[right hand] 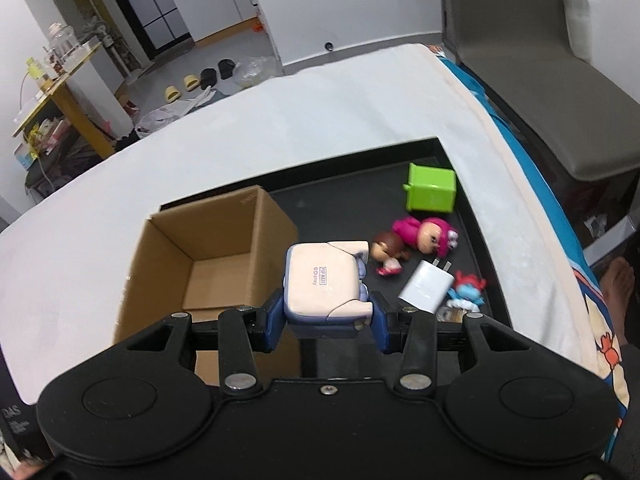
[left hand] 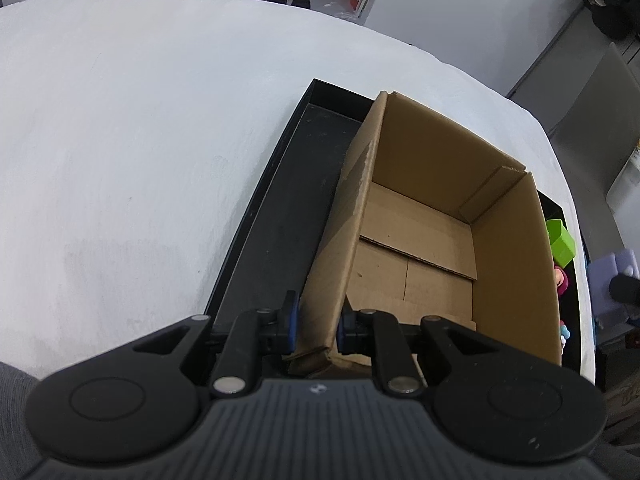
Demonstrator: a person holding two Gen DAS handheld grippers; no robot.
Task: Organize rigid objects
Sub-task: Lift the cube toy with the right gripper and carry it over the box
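Note:
An open, empty cardboard box (left hand: 420, 240) stands in a black tray (left hand: 280, 208). My left gripper (left hand: 316, 326) is shut on the box's near left wall. My right gripper (right hand: 326, 316) is shut on a cream and lilac toy figure (right hand: 324, 280), base up, held above the tray beside the box (right hand: 216, 256). It shows at the right edge of the left wrist view (left hand: 616, 276). On the tray (right hand: 360, 200) lie a green cube (right hand: 431, 193), a pink doll (right hand: 424, 236), a small brown-haired doll (right hand: 388, 254), a white charger plug (right hand: 426, 286) and a blue figure (right hand: 468, 290).
The tray sits on a white cloth-covered table (left hand: 140, 140) near its right edge. A grey chair (right hand: 560, 92) stands beyond that edge. Shoes and shelves are on the floor far behind.

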